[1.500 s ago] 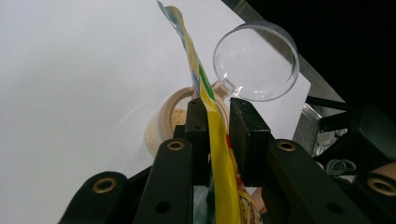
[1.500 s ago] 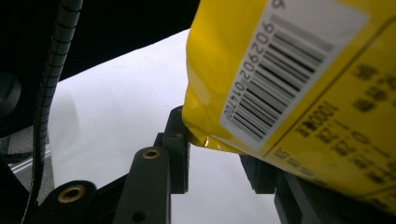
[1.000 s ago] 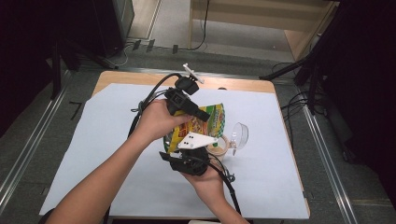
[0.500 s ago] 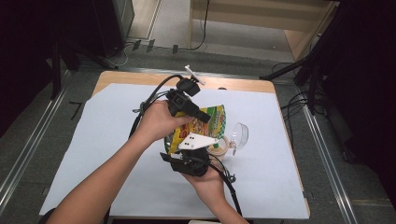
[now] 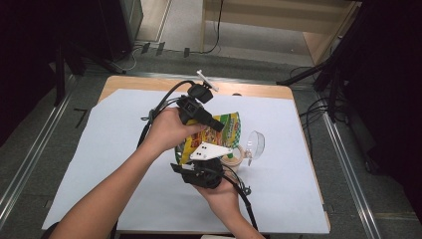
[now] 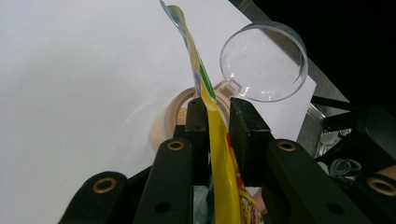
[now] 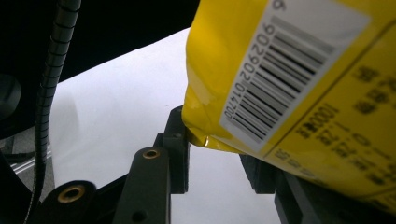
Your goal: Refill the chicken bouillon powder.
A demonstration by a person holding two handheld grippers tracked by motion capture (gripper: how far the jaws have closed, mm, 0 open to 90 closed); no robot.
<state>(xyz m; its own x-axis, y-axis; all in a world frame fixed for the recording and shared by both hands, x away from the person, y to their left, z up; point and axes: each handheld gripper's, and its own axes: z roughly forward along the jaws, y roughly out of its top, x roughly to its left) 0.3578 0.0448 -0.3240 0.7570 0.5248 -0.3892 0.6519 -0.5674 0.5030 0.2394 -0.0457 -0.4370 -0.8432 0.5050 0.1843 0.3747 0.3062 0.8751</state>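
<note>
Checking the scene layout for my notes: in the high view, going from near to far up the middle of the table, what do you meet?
Right gripper held from below → yellow snack bag → left gripper clamped on the bag → bare wooden table edge beyond the white sheet.

Glossy yellow foil packet (image 7: 299, 70), clear smooth plastic lid (image 6: 264, 60), matt white paper sheet (image 5: 104, 149), wooden table (image 5: 259, 90)

High view: fixed overhead, looks fwd and down over whole table (image 5: 278, 199). Left gripper view: close, looks along its jaws down at jar (image 6: 175, 114). Right gripper view: v. close under yellow bag (image 7: 299, 84). All share the bag.
</note>
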